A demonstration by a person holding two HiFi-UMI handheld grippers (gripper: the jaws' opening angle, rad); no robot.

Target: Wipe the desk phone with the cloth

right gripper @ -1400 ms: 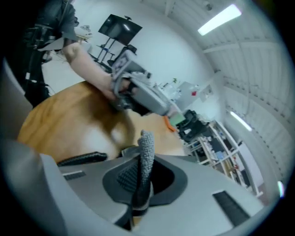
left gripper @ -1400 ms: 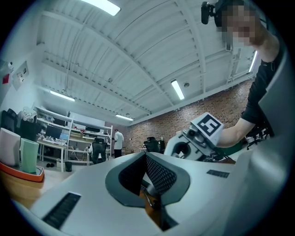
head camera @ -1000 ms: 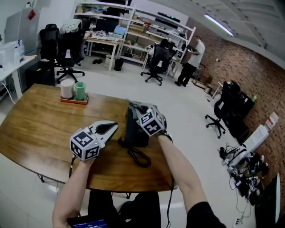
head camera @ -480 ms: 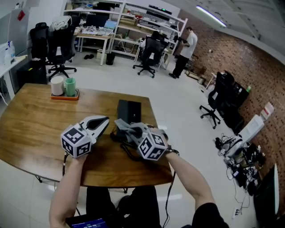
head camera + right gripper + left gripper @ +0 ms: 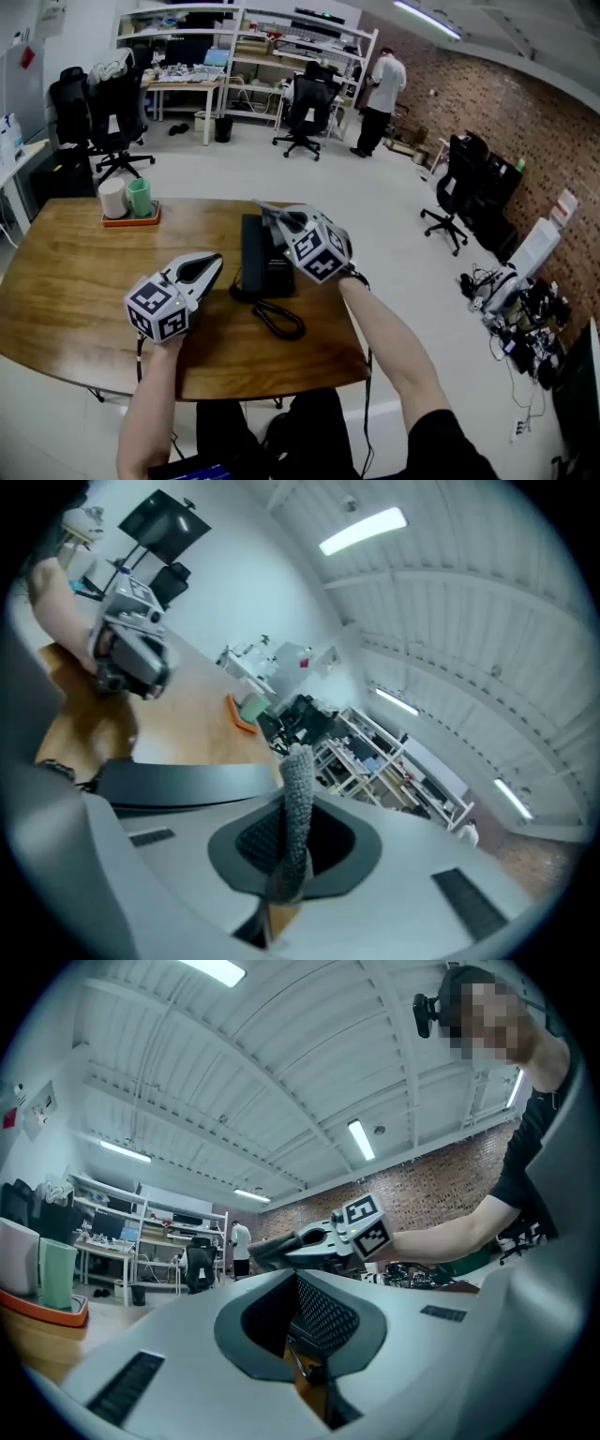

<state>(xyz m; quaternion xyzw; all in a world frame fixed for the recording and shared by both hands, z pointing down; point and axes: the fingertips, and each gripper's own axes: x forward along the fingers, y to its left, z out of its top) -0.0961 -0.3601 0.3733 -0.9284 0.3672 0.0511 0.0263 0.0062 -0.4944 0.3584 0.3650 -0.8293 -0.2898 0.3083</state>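
Right gripper view first: what is shown between the jaws of the right gripper [image 5: 279,897]?

— A grey knitted cloth [image 5: 298,789] is clamped there. The jaws are closed on its lower end, and the rest is seen standing up past the tips.

— And what is found beneath it?

— The black desk phone [image 5: 178,778] is seen just below and to one side of the jaws. In the head view the cloth [image 5: 266,208] is held at the far edge of the phone [image 5: 262,262]. Whether contact is made cannot be told.

— How is the phone placed?

— It is laid on the wooden table [image 5: 66,272], toward the right side. Its coiled cord [image 5: 278,321] is looped on the wood in front of it.

— What is reported of the left gripper [image 5: 217,260]?

— Its jaws are drawn together and nothing is held between them. Only a sliver of wood is seen through the slot in the left gripper view. It is held low over the table, just beside the phone's left side and apart from it.

— What else is set on the table?

— An orange tray [image 5: 127,221] is placed near the far left edge, well apart from the phone. A white cup [image 5: 112,199] and a green cup [image 5: 140,197] are stood side by side on it.

— And beyond the table?

— Black office chairs [image 5: 305,108] and shelving [image 5: 309,37] are seen at the back of the room, where a person [image 5: 380,84] is stood facing away.
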